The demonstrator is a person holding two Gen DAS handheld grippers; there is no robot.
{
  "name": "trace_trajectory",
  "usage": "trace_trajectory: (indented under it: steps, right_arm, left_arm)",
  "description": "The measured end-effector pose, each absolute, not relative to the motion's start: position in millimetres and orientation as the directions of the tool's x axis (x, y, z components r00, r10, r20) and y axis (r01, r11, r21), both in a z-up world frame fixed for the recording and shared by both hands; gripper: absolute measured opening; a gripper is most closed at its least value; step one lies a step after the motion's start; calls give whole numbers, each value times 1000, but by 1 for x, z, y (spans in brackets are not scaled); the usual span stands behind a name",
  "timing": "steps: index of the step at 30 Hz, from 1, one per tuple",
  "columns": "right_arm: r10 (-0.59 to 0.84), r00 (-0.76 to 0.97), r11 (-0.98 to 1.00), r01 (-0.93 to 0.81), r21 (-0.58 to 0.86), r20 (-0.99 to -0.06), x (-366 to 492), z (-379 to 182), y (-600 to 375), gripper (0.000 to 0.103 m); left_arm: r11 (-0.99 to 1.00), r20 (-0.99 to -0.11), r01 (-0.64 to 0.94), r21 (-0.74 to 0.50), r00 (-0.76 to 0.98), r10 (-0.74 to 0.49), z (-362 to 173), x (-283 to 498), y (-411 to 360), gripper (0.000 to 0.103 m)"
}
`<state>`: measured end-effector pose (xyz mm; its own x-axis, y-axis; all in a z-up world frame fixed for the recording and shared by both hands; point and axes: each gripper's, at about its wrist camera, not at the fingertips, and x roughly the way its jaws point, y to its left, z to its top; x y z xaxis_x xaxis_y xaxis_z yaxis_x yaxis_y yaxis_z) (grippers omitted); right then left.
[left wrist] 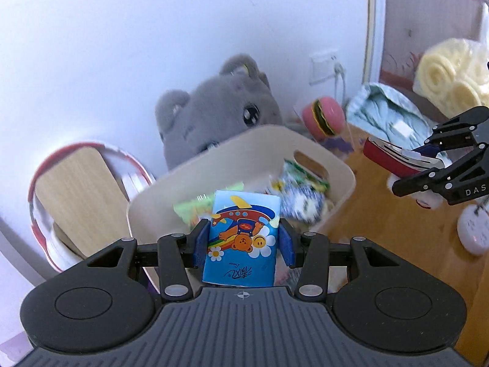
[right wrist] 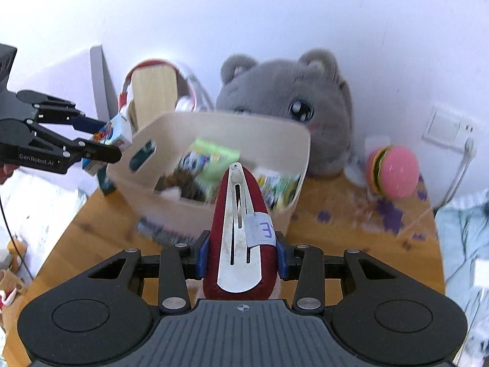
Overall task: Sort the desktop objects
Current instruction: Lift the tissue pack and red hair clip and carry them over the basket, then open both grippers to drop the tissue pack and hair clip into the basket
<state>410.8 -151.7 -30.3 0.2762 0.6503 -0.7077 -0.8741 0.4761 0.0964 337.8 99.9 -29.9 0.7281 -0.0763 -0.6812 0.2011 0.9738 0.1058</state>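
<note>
My left gripper (left wrist: 243, 240) is shut on a blue tissue pack (left wrist: 241, 238) with a cartoon bear, held over the near rim of the cream storage bin (left wrist: 152, 195). The bin holds several snack packets (left wrist: 302, 195). My right gripper (right wrist: 243, 258) is shut on a dark red hair clip (right wrist: 241, 238) with a silver metal clasp, held in front of the bin (right wrist: 183, 211). The left gripper (right wrist: 101, 140) with the tissue pack (right wrist: 113, 136) shows at the bin's left edge in the right wrist view. The right gripper (left wrist: 428, 165) with the clip (left wrist: 394, 159) shows at the right in the left wrist view.
A grey plush cat (right wrist: 293, 107) sits behind the bin against the wall. A pink burger toy (right wrist: 394, 172) lies right of it on the wooden table (right wrist: 351, 238). A wooden board (left wrist: 76, 195) in a red-rimmed container stands left. Light blue fabric (left wrist: 388, 116) and cream rolls (left wrist: 449, 73) lie at the right.
</note>
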Motion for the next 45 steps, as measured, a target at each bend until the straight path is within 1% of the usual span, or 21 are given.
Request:
trace_trajectory:
  steps: [7,15,21,25,32,40,42,43,44,45]
  right_arm:
    - [689,307,471,-878,84,-656,434,-11,-127,39]
    - [706,314,447,-893,55,-634,453,-6,-84,39]
    - [676,300,441,-896,43,-673,463,-28,-56,39]
    - [640,290,442,-896,32,-712,467,-49,-40,39]
    - [573,287,421,-907,-25,-768,469,-79,-13,39]
    - [529,269,383,-922,-56,-805,468,-98,5,40]
    - [520,261,379,-924,-54,-814,469,-101,4,52]
    - [523,261,377,-925,-55,-812,468,-101,4,53]
    - [525,262,374,-926,-56,-810,468,-101,2,59]
    - [530,263,373,-926,-57,-806,468,-100,1,66]
  left_arm:
    - [983,-655,155,98,754,-54,-26,369,97,48]
    - [991,-673,97,94,740,-8,-47,405,104,48]
    - [997,-720,29,73,693,33,-77,427,116,48]
    - [996,-759,-5,84,647,67,-98,437,118,48]
    - [995,-782,-3,104,617,84,-126,443,117,48]
    - [992,-800,22,124,593,87,-138,443,114,49]
    - [991,-794,23,131,601,92,-138,440,114,56]
    - [991,-790,22,136,606,94,-137,439,113,65]
    - [989,-783,21,144,614,101,-136,438,112,69]
    - [988,-777,24,152,621,105,-135,436,111,70]
